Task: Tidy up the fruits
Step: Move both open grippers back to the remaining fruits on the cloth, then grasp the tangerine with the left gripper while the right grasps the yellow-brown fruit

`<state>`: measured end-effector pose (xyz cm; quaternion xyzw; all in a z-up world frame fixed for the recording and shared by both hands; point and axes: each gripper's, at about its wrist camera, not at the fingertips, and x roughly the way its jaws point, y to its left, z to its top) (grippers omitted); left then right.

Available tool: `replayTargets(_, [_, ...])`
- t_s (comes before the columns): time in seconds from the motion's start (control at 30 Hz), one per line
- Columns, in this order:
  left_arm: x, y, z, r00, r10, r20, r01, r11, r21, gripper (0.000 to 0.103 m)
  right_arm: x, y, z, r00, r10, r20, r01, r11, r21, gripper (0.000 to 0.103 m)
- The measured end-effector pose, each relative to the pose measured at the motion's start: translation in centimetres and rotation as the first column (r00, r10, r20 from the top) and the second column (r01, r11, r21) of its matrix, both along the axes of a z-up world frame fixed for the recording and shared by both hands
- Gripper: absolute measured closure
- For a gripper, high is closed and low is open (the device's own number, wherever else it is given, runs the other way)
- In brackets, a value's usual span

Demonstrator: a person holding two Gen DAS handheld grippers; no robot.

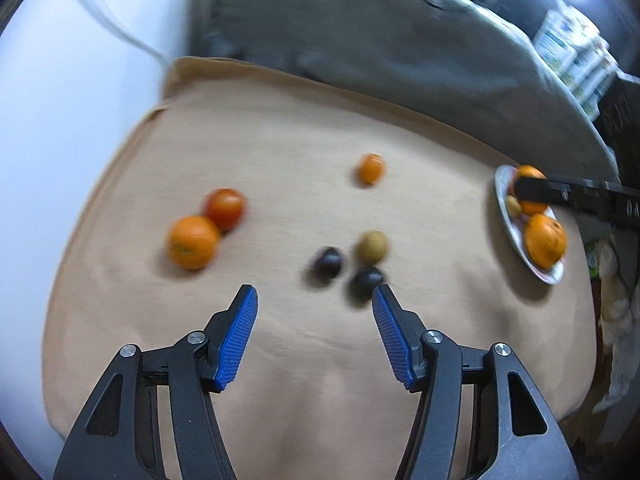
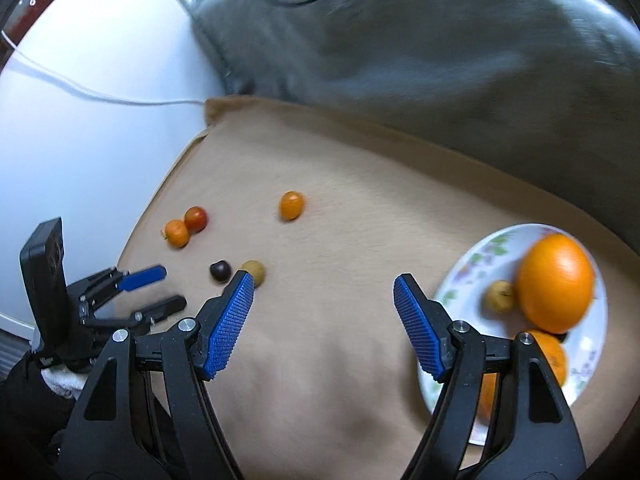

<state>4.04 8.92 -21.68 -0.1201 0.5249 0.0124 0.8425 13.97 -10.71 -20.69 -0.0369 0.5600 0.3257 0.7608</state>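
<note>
Presently both tools are empty. The left hand-held gripper (image 1: 315, 295) hovers with its blue pads spread apart over the tan cloth (image 1: 280, 128) covering the desk; the right hand-held gripper (image 2: 324, 284) is likewise spread wide, holding nothing, low in its own view beside the plate (image 2: 472, 268).

Loose fruit, left to right in the left wrist view: an orange (image 1: 193, 242) touching a red tomato-like fruit (image 1: 225, 208) at mid-left; a small orange fruit (image 1: 371, 168) alone near centre; two dark plums (image 1: 328, 263) (image 1: 366, 280) and a yellow-green fruit (image 1: 372, 246) clustered just ahead of the left tool's right pad. At the right edge, the plate holds a large orange (image 2: 556, 282), a small yellow fruit (image 2: 500, 296) and another orange (image 2: 554, 354) partly hidden behind the tool.

Judgement: the step in hand is collecting loose fruit onto the plate, roughly half done. The dark cluster lies nearest the left tool. Recommended: centre the pads on one plum, approach from above, and close gently, as round fruit will roll on soft cloth. The three clustered fruits sit close together, so a pad may nudge a neighbour.

Surroundings: a grey fabric mass (image 2: 440, 60) borders the cloth's upper edge, and a white cable (image 2: 100, 94) crosses the upper left. Neither obstructs. Frames are motion-blurred.
</note>
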Motion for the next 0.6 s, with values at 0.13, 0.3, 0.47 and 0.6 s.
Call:
replayTargets(0.13, [-0.4, 2.8, -0.1, 0.998, 0.064, 0.008, -0.064, 0.998, 0.020, 0.045, -0.2, 1.5, -0.8, 0.999, 0.022, -0.026, -0.022, 1.000, 0.004, 0.028])
replayTargets(0.3, [-0.5, 5.0, -0.6, 0.993, 0.113, 0.013, -0.114, 0.993, 0.032, 0.046, -0.4, 3.5, -2.0, 0.996, 0.044, -0.072, -0.044, 0.999, 0.010, 0.036])
replayTargets(0.47, [-0.3, 6.5, -1.4, 0.992, 0.129, 0.007, -0.130, 0.991, 0.021, 0.049, -0.6, 5.5, -3.5, 0.992, 0.070, -0.108, -0.070, 0.998, 0.008, 0.041])
replayTargets(0.6, [0.0, 7.1, -1.9, 0.991, 0.132, -0.001, -0.132, 0.991, 0.001, 0.051, -0.5, 7.0, -4.8, 0.987, 0.081, -0.136, -0.081, 0.997, 0.010, 0.047])
